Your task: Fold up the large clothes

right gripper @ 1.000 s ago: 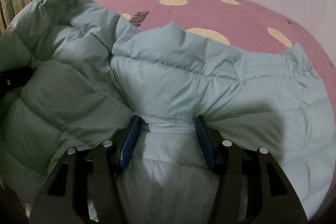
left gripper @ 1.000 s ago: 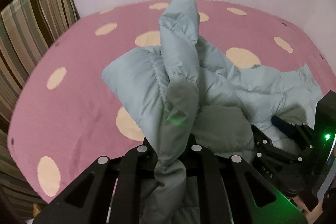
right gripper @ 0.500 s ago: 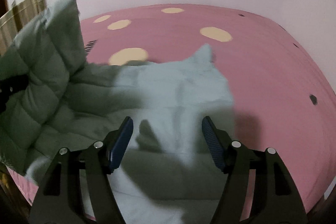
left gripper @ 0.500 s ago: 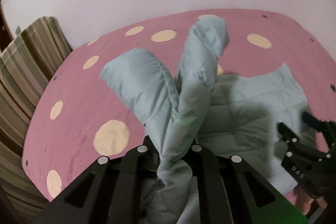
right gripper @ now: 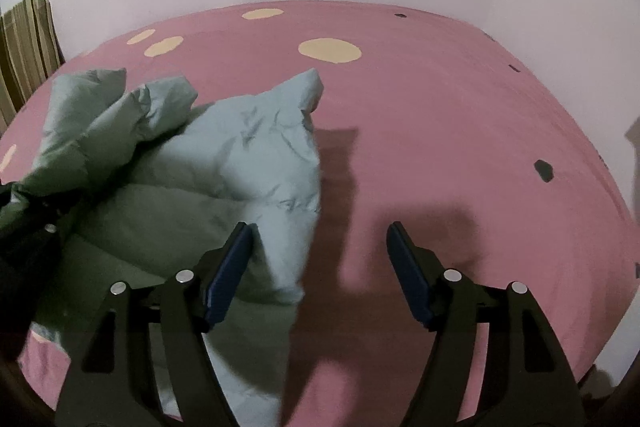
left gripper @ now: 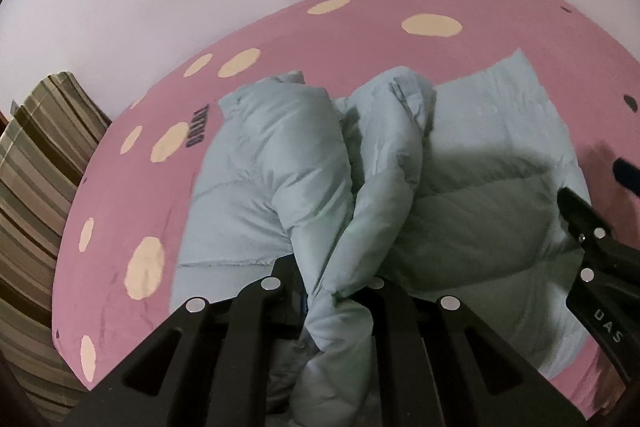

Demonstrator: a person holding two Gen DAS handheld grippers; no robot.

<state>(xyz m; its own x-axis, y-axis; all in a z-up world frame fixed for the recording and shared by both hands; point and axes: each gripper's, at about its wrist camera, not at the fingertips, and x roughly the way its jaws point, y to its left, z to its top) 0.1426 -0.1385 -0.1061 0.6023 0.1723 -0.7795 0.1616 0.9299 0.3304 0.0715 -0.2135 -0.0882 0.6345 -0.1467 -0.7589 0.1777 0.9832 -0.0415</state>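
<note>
At the far left, a brown and green striped cushion (left gripper: 36,163) is leaning by the wall, beside a pink bedsheet printed with cream dots (left gripper: 120,219). A pale blue quilted puffer jacket (left gripper: 472,187) is lying bunched across the middle of that sheet. The left gripper (left gripper: 332,291) is pinching a twisted roll of the jacket's padding, probably a sleeve (left gripper: 360,227), though the bunching makes that hard to confirm; its jaws are clamped nearly together on the fabric. To the right, the right gripper (right gripper: 320,259) is hovering with its blue-padded jaws spread wide and gripping nothing, with the jacket's edge lying under the left jaw and bare sheet beneath the rest; its jaws have just been opening. The risks appear to be these: with only one side being held, the slippery padding is likely to be sliding out of the narrow pinch, and any pull may be dragging the whole jacket sideways or springing the puffy fold back open.
</note>
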